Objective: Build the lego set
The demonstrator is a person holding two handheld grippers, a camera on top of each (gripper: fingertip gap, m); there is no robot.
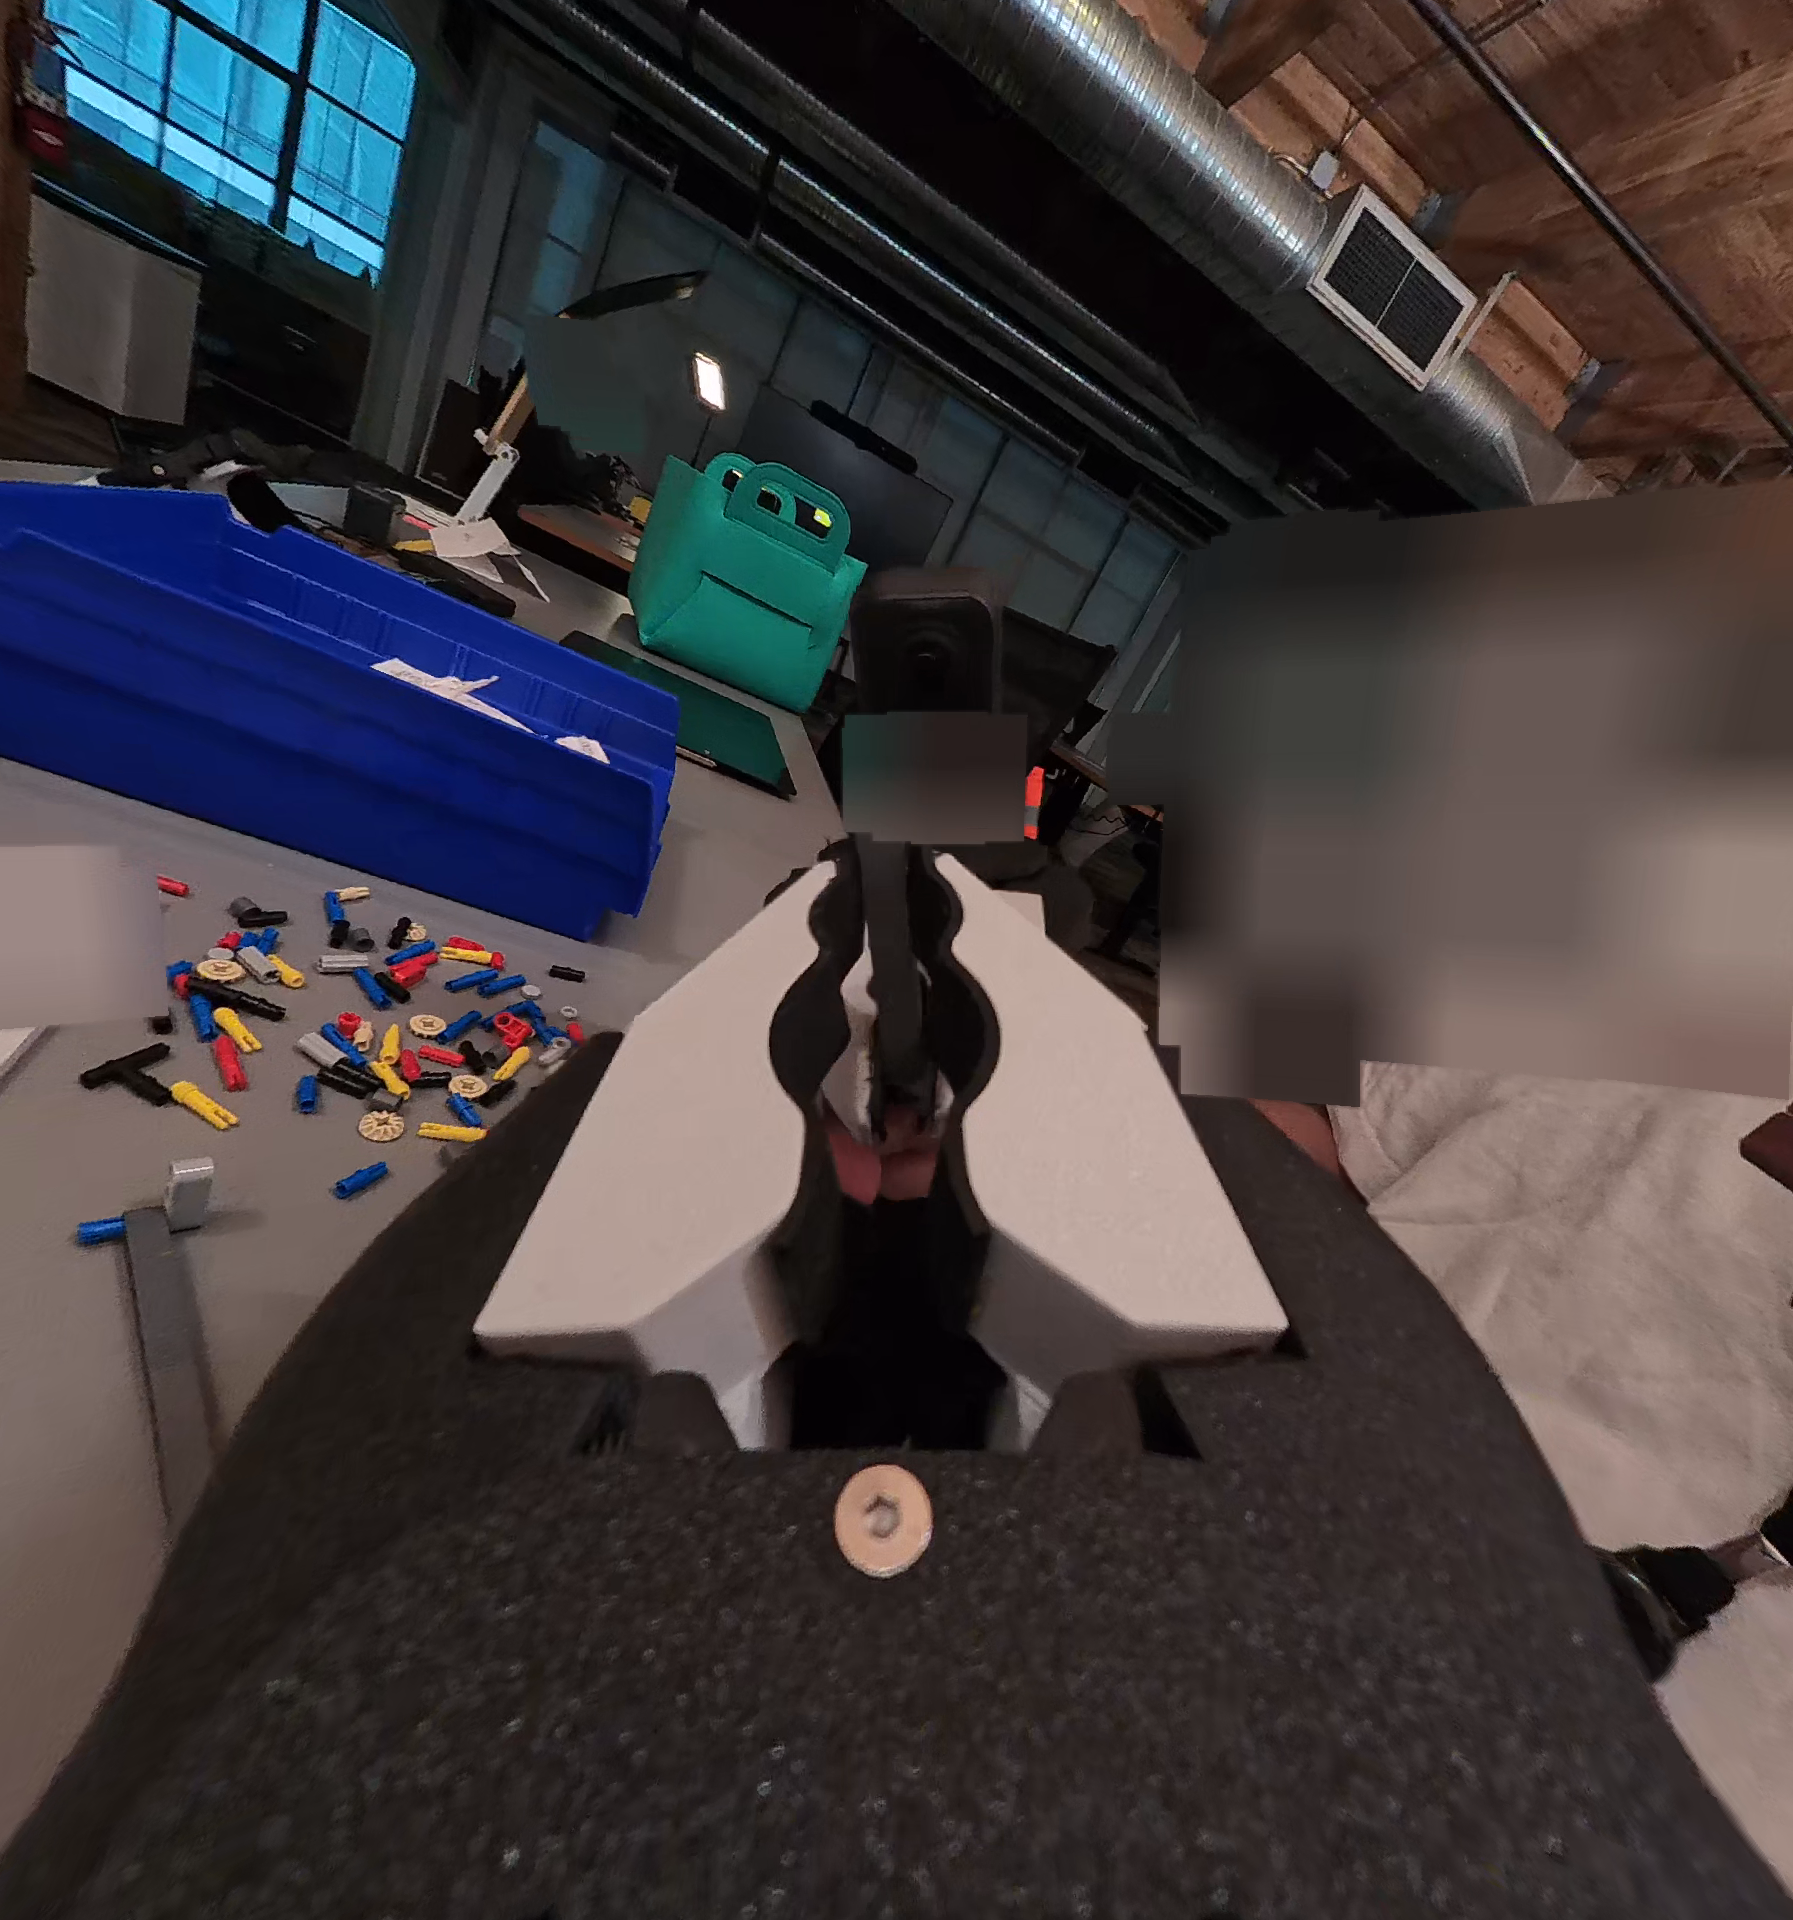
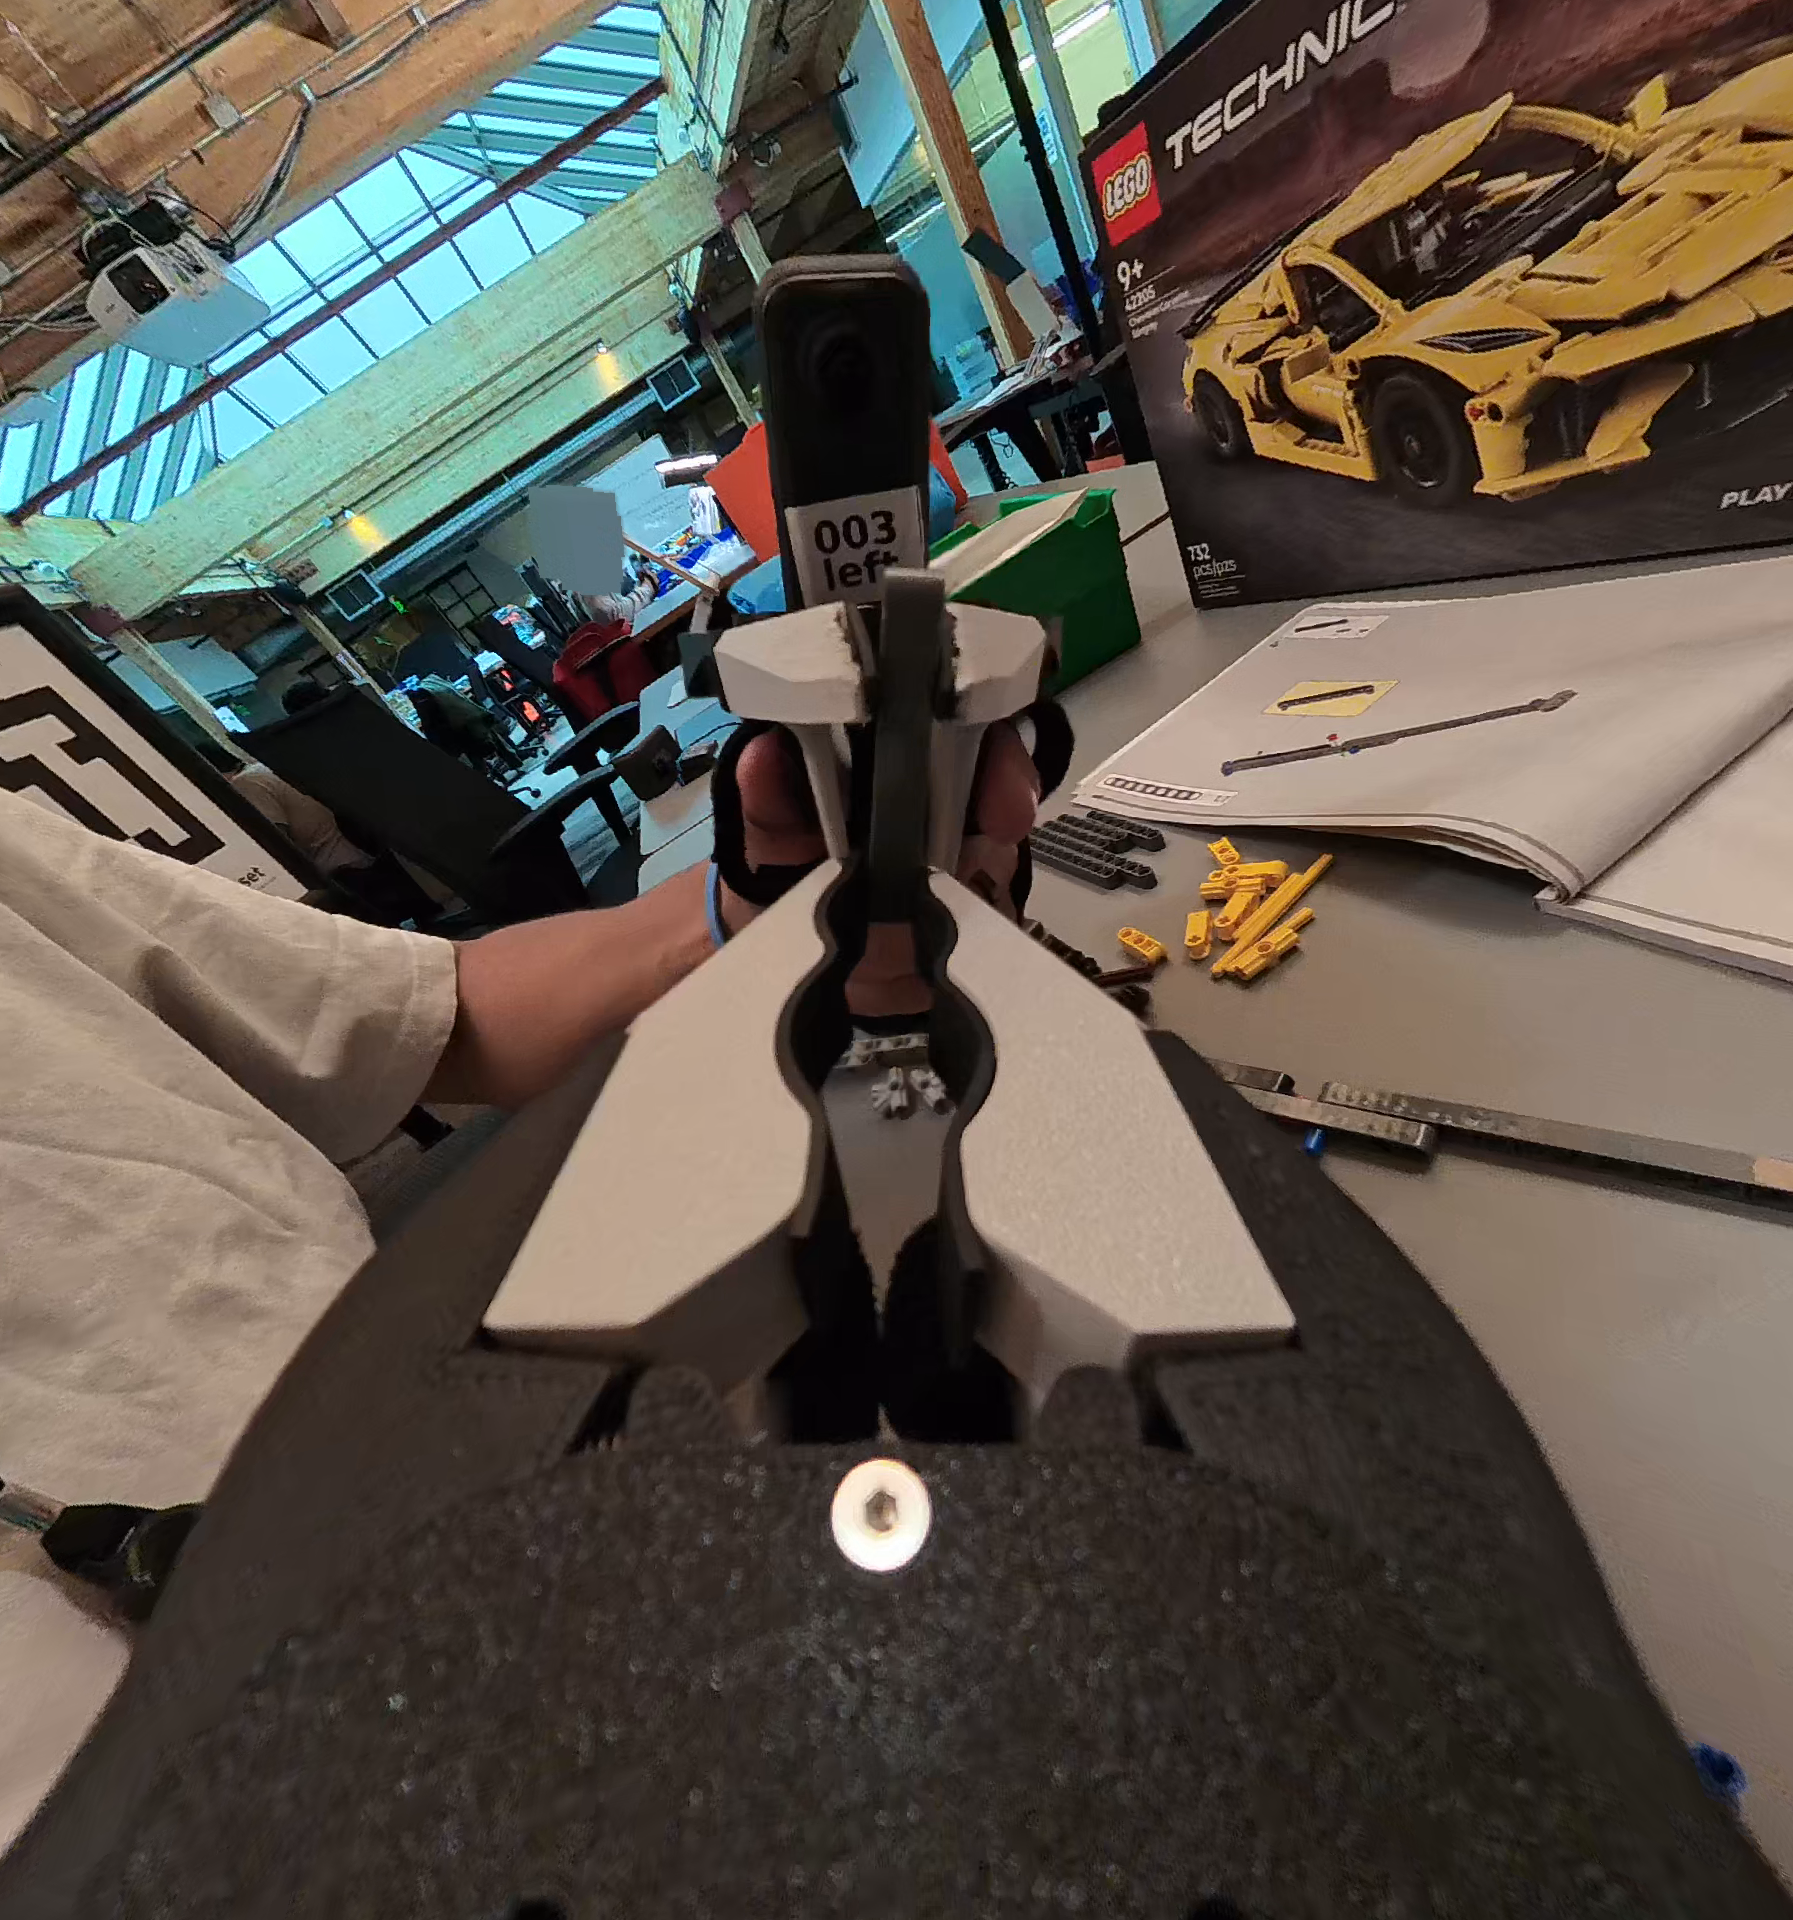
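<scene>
Both grippers face each other above the grey table, tips nearly touching. In the left wrist view my left gripper (image 1: 884, 868) is shut on a long black beam (image 1: 890, 966) that runs out between its white fingers. The right gripper's camera body (image 1: 923, 644) stands just beyond. In the right wrist view my right gripper (image 2: 887, 888) is shut on the same black beam (image 2: 897, 769). The left gripper (image 2: 887, 665), held in a hand, grips the beam's far part. Loose parts lie on the table: coloured pins (image 1: 372, 1018) and yellow pieces (image 2: 1245, 914).
A blue bin (image 1: 300, 707) and a green bag (image 1: 741, 592) stand behind the pins. A long grey beam (image 1: 170, 1330) lies at the left. The set's box (image 2: 1494, 291), an open instruction booklet (image 2: 1494, 748), black beams (image 2: 1100, 847) and a long grey assembly (image 2: 1494, 1132) are at the right. The grippers' ends are close to 5 centimetres from one another.
</scene>
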